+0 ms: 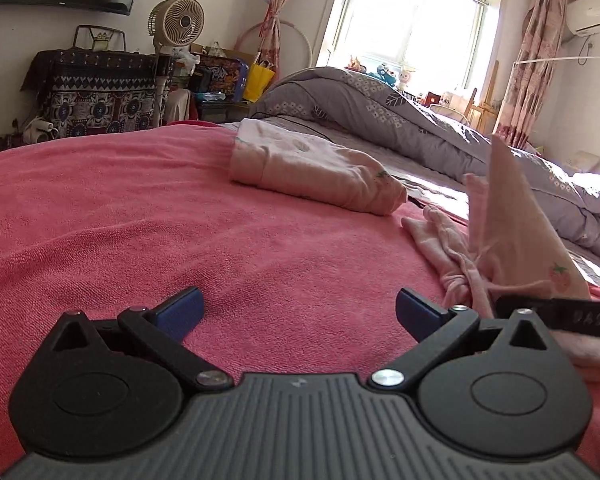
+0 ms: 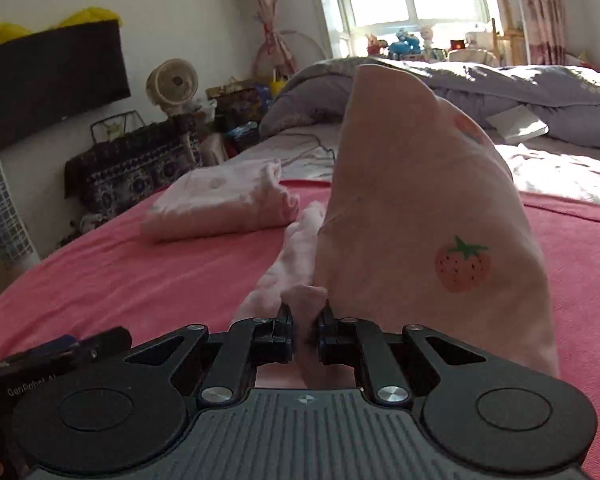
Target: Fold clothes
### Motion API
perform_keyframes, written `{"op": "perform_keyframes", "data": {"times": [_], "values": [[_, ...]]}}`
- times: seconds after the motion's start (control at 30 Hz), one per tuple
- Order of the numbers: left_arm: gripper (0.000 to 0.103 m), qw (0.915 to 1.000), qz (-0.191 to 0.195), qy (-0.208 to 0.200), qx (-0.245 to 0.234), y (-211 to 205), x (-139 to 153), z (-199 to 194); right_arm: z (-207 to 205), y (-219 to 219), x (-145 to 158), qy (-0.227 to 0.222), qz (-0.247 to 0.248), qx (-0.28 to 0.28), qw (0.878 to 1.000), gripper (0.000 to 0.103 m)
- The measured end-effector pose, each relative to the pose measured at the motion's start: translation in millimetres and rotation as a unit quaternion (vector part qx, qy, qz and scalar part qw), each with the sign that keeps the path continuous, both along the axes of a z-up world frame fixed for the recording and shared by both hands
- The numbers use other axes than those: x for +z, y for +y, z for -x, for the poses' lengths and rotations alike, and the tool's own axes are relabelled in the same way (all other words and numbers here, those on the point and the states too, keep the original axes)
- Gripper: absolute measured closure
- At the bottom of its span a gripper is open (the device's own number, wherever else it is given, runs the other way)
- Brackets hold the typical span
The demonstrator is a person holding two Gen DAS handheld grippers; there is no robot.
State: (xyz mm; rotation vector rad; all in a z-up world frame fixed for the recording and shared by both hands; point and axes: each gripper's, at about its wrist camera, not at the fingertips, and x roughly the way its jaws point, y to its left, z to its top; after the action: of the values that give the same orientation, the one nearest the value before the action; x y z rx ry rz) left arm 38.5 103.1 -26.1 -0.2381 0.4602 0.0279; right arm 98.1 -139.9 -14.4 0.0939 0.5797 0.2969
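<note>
A pale pink garment with strawberry prints [image 2: 420, 216] rises in a peak from the red towel [image 2: 120, 272] on the bed. My right gripper [image 2: 306, 328] is shut on a bunched edge of it, and the cloth stands up just beyond the jaws. In the left wrist view the same garment [image 1: 512, 232] stands at the right, with part of the right gripper [image 1: 560, 316] in front of it. My left gripper [image 1: 300, 312] is open over bare red towel [image 1: 140, 220], nothing between its blue pads [image 1: 184, 308]. A folded pink garment [image 1: 312, 172] lies further back.
A grey quilt [image 1: 400, 120] is heaped across the far half of the bed. Beyond the bed's left edge stand a fan [image 1: 176, 24], a patterned covered box [image 1: 92, 92] and clutter. A bright window [image 1: 412, 20] is at the back. The left gripper's body [image 2: 56, 352] shows at the lower left.
</note>
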Motion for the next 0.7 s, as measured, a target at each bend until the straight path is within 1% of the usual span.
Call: {"op": "perform_keyframes", "data": {"times": [0.03, 0.07, 0.17, 0.23, 0.27, 0.3, 0.37, 0.4, 0.43, 0.5, 0.53, 0.63, 0.7], "values": [[0.0, 1.0, -0.005, -0.001, -0.002, -1.6, -0.2, 0.4, 1.1, 9.9, -7.7, 0.005, 0.014, 0.006, 1.0, 0.09], [0.0, 1.0, -0.005, -0.002, -0.004, -2.5, 0.0, 0.3, 3.3, 15.6, -8.4, 0.004, 0.022, 0.01, 1.0, 0.09], [0.0, 1.0, 0.0, -0.007, -0.007, -2.9, 0.3, 0.7, 20.7, 14.4, 17.7, -0.025, 0.005, 0.015, 1.0, 0.091], [0.0, 0.9999, 0.009, -0.011, -0.008, -1.0, 0.1, 1.6, 30.8, 13.3, 33.6, -0.05, -0.008, 0.03, 0.998, 0.091], [0.0, 0.9998, 0.013, -0.012, -0.008, 0.2, -0.2, 2.1, 35.3, 14.3, 39.2, -0.061, -0.01, 0.037, 0.997, 0.091], [0.0, 0.9998, 0.015, -0.013, -0.009, 0.9, -0.3, 2.5, 37.5, 17.3, 40.7, -0.068, 0.001, 0.043, 0.997, 0.091], [0.0, 0.9997, 0.016, -0.013, -0.009, 1.3, -0.7, 2.8, 38.1, 26.0, 32.5, -0.068, 0.044, 0.058, 0.995, 0.089], [0.0, 0.9997, 0.017, -0.014, -0.009, 1.6, -1.0, 3.0, 36.6, 30.8, 21.7, -0.051, 0.066, 0.071, 0.994, 0.086], [0.0, 0.9997, 0.017, -0.014, -0.009, 1.9, -1.2, 3.2, 37.2, 34.3, 12.1, -0.037, 0.079, 0.084, 0.993, 0.083], [0.0, 0.9997, 0.018, -0.015, -0.009, 2.5, -1.5, 3.3, 46.5, 34.0, 2.2, -0.043, 0.09, 0.097, 0.99, 0.081], [0.0, 0.9997, 0.018, -0.015, -0.009, 2.7, -1.6, 3.3, 51.5, 31.6, 0.7, -0.044, 0.086, 0.107, 0.99, 0.08], [0.0, 0.9997, 0.018, -0.015, -0.009, 3.2, -2.2, 3.4, 62.0, 11.3, 13.4, -0.039, 0.027, 0.155, 0.987, 0.077], [0.0, 0.9996, 0.021, -0.017, -0.008, 3.7, -2.1, 4.0, 68.3, -2.5, 22.6, -0.048, -0.002, 0.177, 0.983, 0.077]]}}
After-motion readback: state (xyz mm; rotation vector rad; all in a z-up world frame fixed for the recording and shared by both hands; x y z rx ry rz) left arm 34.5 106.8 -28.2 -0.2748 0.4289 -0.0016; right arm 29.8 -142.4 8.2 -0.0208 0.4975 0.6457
